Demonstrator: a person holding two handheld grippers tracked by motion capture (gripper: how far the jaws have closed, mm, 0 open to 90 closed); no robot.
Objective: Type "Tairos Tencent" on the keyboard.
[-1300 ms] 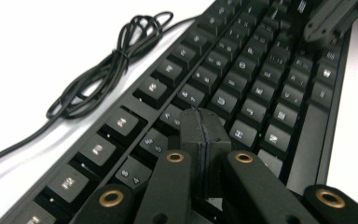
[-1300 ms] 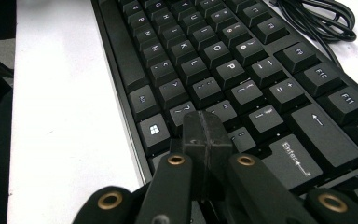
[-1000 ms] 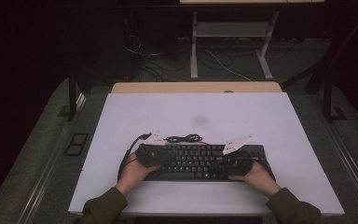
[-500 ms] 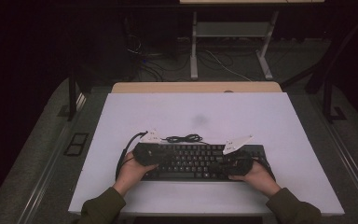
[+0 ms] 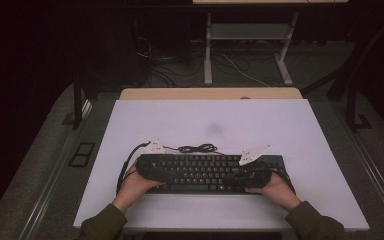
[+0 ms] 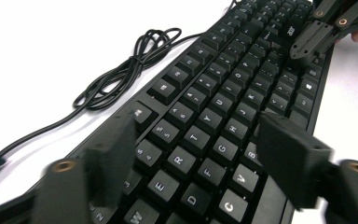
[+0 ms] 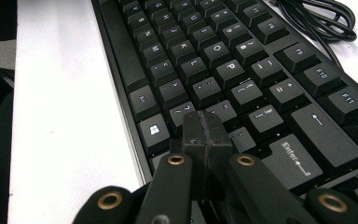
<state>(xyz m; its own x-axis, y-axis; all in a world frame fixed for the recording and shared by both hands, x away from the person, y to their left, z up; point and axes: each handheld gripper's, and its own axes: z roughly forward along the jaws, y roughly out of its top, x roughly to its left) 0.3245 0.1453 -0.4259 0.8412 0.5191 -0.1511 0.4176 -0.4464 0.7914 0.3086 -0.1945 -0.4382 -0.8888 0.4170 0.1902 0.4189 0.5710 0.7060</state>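
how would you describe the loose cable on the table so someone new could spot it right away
Start at the white table top and find the black keyboard near its front edge. Just behind the keyboard's far edge lies the thin black cable, bunched into a small loose coil on the bare white surface. It is the only looped, stringy thing there, lying between the two grey three-cornered plates.

Dim lab or test room: white rectangular tabletop (image 5: 300,130) as staged work surface, loose cables on grey floor (image 5: 240,65), metal-legged bench (image 5: 247,35) behind.

Olive sleeves (image 5: 314,226), black brass-screwed tongs (image 7: 204,122)
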